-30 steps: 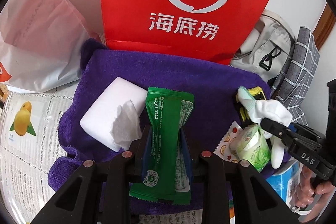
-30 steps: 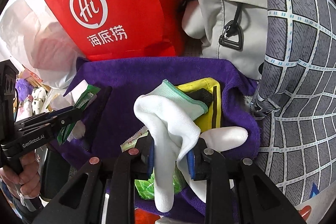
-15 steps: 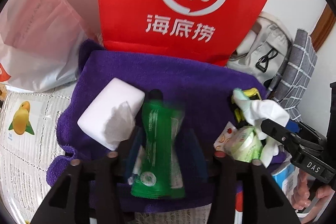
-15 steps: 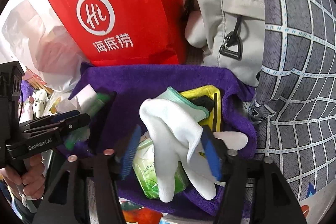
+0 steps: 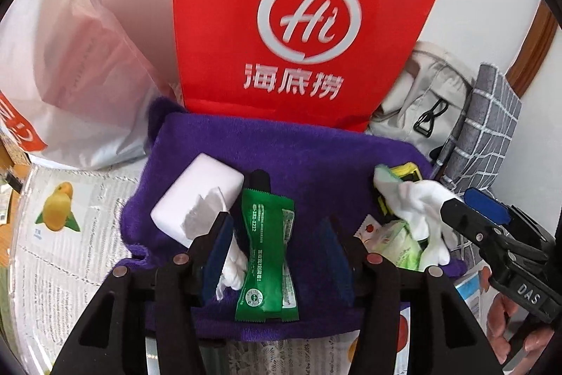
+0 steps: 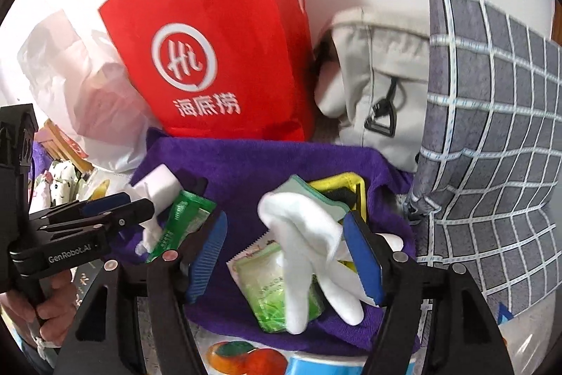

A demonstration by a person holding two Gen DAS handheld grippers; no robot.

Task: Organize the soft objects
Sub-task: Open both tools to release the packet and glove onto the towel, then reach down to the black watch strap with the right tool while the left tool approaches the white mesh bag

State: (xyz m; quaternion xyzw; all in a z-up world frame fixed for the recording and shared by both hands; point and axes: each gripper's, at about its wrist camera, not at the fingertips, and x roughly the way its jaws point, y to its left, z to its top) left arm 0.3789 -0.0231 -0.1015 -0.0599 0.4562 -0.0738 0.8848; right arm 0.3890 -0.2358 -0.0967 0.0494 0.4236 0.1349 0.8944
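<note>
Red bag: it stands upright behind your work, a backstop.
Purple towel: spread on the tabletop, it collects the soft things.
White glove: draped over a green packet, lying loose between your right hand-held gripper, its blue pads spread wide.
Green sachet: flat on the towel; your left hand-held gripper straddles it, spread, touching nothing.

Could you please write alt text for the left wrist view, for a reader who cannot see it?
The open left tongs straddle a green packet lying on a purple towel, with a white tissue pack to the left. A red paper bag stands behind.
</note>
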